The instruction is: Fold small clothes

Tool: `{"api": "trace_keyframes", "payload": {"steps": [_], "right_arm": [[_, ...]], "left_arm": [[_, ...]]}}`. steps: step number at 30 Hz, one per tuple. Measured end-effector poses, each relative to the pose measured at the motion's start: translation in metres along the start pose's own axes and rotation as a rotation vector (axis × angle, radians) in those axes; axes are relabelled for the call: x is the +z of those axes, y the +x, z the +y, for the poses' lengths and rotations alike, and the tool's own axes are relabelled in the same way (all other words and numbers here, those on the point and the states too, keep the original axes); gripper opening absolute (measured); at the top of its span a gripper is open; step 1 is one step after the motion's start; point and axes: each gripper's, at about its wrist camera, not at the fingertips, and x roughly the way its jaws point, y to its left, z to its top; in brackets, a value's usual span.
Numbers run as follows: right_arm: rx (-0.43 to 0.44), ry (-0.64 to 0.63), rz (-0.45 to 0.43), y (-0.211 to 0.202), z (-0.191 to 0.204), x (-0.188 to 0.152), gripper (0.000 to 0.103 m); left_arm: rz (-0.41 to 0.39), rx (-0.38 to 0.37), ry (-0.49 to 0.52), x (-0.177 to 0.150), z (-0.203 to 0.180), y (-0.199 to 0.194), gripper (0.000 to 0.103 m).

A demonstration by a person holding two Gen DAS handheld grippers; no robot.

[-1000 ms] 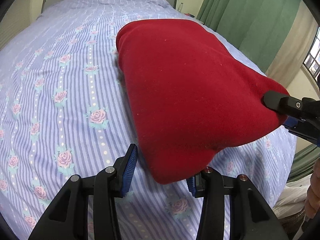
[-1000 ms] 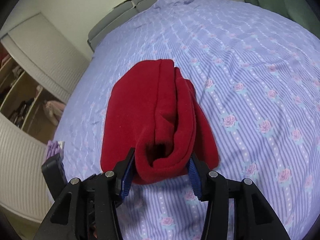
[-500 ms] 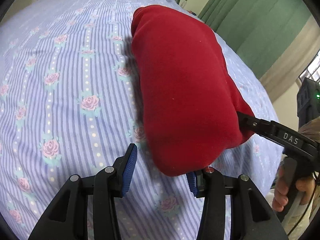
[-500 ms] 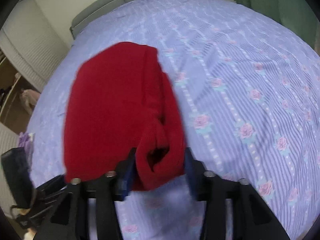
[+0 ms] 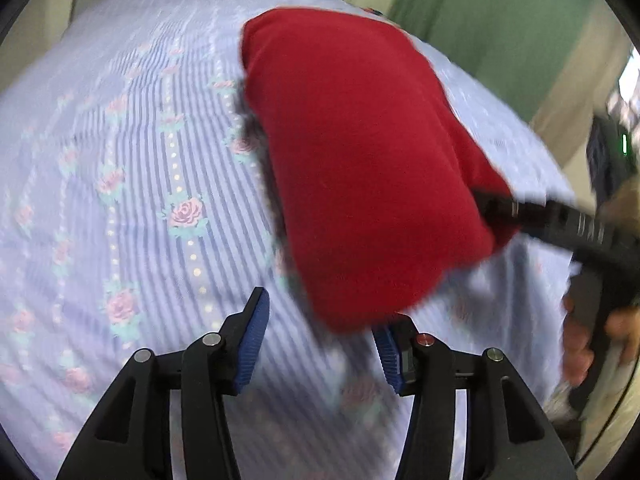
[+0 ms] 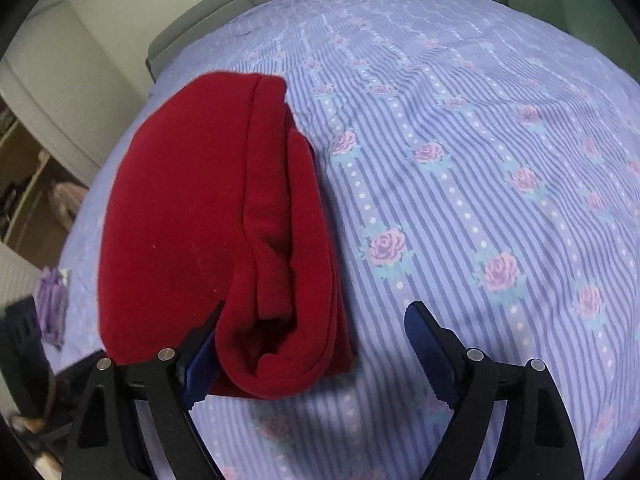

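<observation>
A red fleece garment [image 5: 360, 168] lies folded in thick layers on the bed; it also shows in the right wrist view [image 6: 216, 232] with its rolled open end facing the camera. My left gripper [image 5: 320, 340] is open, its right finger just under the garment's near corner. My right gripper [image 6: 312, 352] is open, jaws wide apart; the garment's end lies against its left finger, free of the right one. In the left wrist view the right gripper [image 5: 552, 220] touches the garment's right edge.
The bed has a lilac striped sheet [image 6: 480, 160] with rose prints. A grey headboard [image 6: 224, 12] is at the far end. Green curtains [image 5: 500, 20] hang beyond the bed. A purple cloth [image 6: 52, 300] and open shelves [image 6: 24, 184] are at the left.
My right gripper has opened and let go of the garment's folded end, which now rests on the bed. The left gripper has stayed open and shifted a little.
</observation>
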Motion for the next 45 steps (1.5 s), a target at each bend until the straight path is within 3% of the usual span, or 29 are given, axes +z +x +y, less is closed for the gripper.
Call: {"api": "trace_keyframes", "payload": {"steps": [3,9,15,21,26,31,37,42,45], "right_arm": [[-0.008,0.012,-0.047,-0.016,0.002,-0.004,0.084],[-0.002,0.057,-0.1,-0.044,0.007,-0.011,0.084],[-0.039,0.091,-0.188,-0.068,0.022,-0.02,0.084],[-0.044,0.118,-0.262,-0.09,0.045,-0.032,0.084],[-0.088,0.197,-0.322,-0.087,0.058,-0.032,0.085],[-0.133,0.245,-0.311,-0.062,0.046,-0.03,0.085],[0.0,0.388,-0.209,-0.028,-0.001,-0.043,0.085],[0.278,0.606,-0.103,0.008,-0.035,-0.059,0.085],[0.283,0.601,-0.12,0.015,-0.035,-0.058,0.085]], "left_arm": [[-0.007,0.042,0.057,-0.015,-0.007,-0.018,0.052],[-0.065,0.006,-0.06,-0.03,0.017,-0.062,0.054],[-0.18,0.065,-0.078,-0.033,0.035,-0.094,0.061],[-0.223,0.05,-0.117,-0.035,0.051,-0.111,0.061],[-0.219,0.029,-0.154,-0.041,0.06,-0.112,0.061],[-0.223,0.02,-0.149,-0.042,0.061,-0.113,0.061],[-0.215,0.018,-0.141,-0.04,0.058,-0.109,0.061],[-0.205,0.039,-0.126,-0.039,0.055,-0.105,0.062],[-0.199,0.042,-0.127,-0.038,0.056,-0.101,0.062]]}}
